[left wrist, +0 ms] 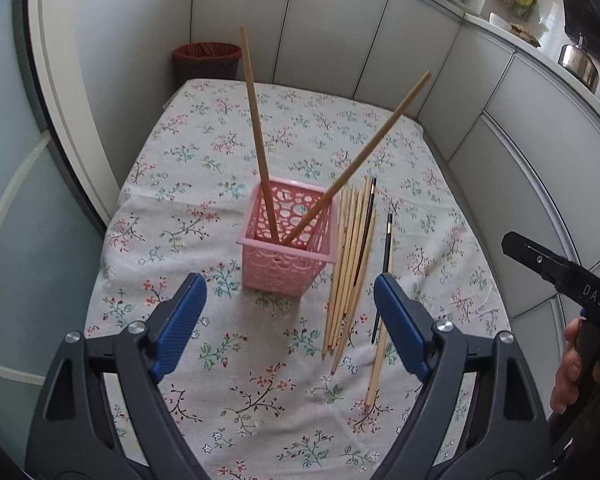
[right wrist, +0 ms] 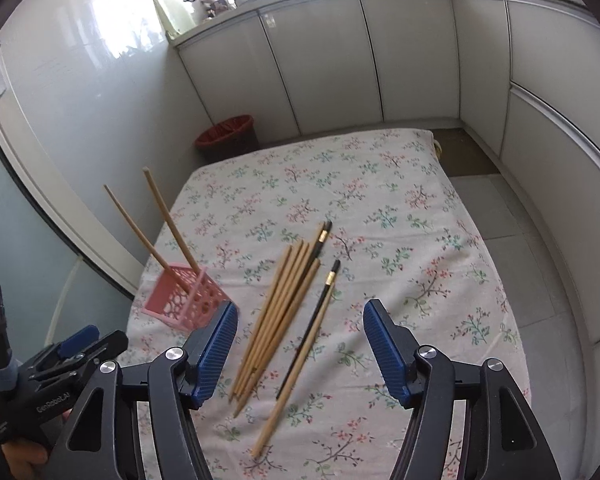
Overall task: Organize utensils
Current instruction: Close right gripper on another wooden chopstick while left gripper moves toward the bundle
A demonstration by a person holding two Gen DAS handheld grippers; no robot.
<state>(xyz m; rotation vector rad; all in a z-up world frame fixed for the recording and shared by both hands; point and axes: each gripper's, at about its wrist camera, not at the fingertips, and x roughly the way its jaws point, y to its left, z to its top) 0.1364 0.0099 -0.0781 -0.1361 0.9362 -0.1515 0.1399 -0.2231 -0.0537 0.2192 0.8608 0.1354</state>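
Note:
A pink perforated basket (left wrist: 286, 256) stands on the floral tablecloth (left wrist: 236, 364) and holds two long wooden chopsticks (left wrist: 260, 148) leaning apart. It also shows at the left in the right wrist view (right wrist: 188, 300). To its right lies a bundle of several wooden chopsticks (left wrist: 350, 272) with a black one among them, plus a separate black and wooden pair (left wrist: 382, 320). The bundle (right wrist: 276, 320) and the pair (right wrist: 304, 344) lie ahead of my right gripper (right wrist: 300, 352), which is open and empty above them. My left gripper (left wrist: 290, 324) is open and empty, just in front of the basket.
A red-lined waste bin (left wrist: 208, 60) stands on the floor beyond the table's far edge. White cabinet doors (right wrist: 340, 60) run along the back and right. The right tool (left wrist: 556, 276) shows at the right edge of the left wrist view.

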